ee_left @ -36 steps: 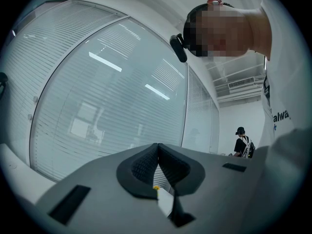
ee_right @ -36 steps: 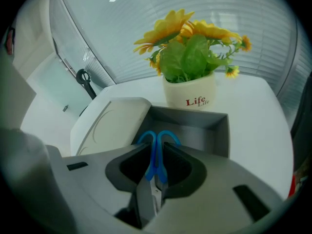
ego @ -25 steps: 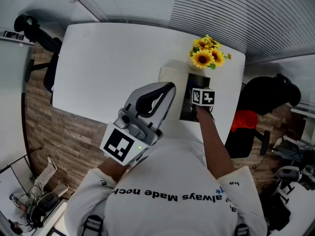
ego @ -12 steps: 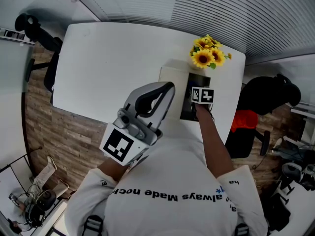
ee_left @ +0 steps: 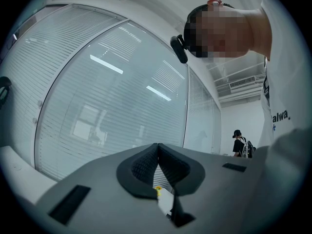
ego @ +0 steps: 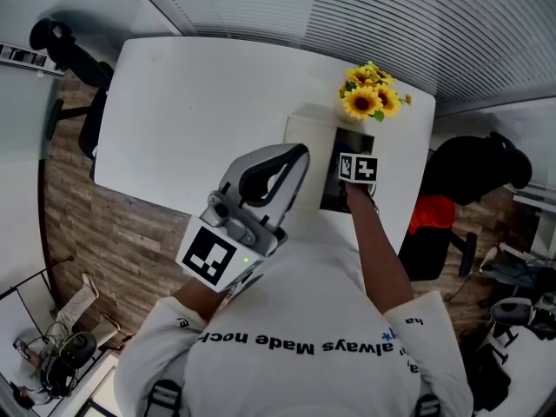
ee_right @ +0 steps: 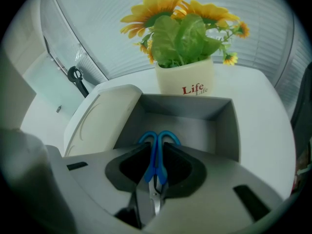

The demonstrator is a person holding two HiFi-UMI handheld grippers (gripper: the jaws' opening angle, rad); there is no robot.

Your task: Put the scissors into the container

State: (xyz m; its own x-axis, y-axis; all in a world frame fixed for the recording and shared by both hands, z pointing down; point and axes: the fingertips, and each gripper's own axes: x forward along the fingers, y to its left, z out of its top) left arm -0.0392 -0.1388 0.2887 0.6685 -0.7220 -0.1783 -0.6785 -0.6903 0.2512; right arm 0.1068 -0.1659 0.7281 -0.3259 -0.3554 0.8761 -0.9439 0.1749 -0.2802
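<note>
Hardly anything has moved in the last second: both grippers hold the same places over the white table (ego: pixel 200 120), and only the head view has drifted slightly.

On the left, the left gripper (ee_left: pixel 157 150) is raised near the person's chest and tilted upward toward window blinds. Its two dark padded jaws meet at the tips, closed, with nothing between them.

On the right, the right gripper (ee_right: pixel 157 149) is clamped on a pair of scissors (ee_right: pixel 156 167) with blue handles. The scissors sit centred in the gap between the two jaws. Their handle loops stick out just past the jaw tips, and the metal blades point back toward the camera. Directly ahead of and below the jaw tips is a grey open container (ee_right: pixel 187 108), so the handle loops hang over its hollow. The scissors are held above it, not resting inside.

Left of the jaws a cream lid (ee_right: pixel 95 126) lies beside the container. Beyond the container's far wall stands a white flower pot (ee_right: pixel 185 82) of sunflowers (ee_right: pixel 161 11).
</note>
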